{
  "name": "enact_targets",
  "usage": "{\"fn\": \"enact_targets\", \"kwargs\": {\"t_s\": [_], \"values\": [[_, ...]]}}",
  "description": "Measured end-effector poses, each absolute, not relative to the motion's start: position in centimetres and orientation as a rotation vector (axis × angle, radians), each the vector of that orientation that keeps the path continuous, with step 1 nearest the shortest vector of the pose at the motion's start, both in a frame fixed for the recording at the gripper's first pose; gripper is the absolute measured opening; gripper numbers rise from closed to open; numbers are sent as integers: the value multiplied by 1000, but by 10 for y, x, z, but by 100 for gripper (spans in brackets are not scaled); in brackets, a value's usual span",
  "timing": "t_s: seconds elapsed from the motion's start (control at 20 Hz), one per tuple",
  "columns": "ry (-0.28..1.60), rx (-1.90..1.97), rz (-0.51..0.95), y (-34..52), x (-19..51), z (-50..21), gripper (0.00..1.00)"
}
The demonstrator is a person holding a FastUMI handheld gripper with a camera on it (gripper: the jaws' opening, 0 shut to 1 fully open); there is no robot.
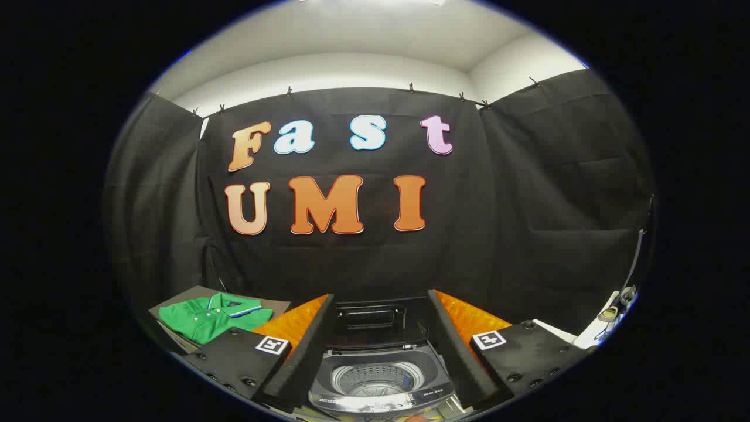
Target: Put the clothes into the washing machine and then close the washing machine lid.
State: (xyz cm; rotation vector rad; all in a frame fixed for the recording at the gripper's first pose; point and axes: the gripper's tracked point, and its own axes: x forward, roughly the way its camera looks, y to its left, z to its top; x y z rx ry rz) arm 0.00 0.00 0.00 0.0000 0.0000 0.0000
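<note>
The tool [379, 346] has its fingers spread wide with nothing between them, and the washing machine [381, 381] sits in that gap, just ahead. Its drum mouth [373, 378] is uncovered, a clear way down into it. The lid [375, 321] stands raised behind the mouth (blocking the far side). The green shirt [208, 316] lies well off to the left, beyond the left finger.

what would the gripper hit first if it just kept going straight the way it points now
Probably the raised lid of the washing machine, which stands between the open fingers. The gripper holds nothing. Depth is unclear. The green shirt lies off to the left.
</note>
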Motion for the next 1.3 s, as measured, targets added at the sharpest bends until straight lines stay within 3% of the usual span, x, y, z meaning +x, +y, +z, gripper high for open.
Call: {"fn": "enact_targets", "kwargs": {"t_s": [0.85, 1.3], "values": [[15, 7, 5, 10, -5, -4, 98], [49, 2, 75, 60, 1, -15, 99]]}}
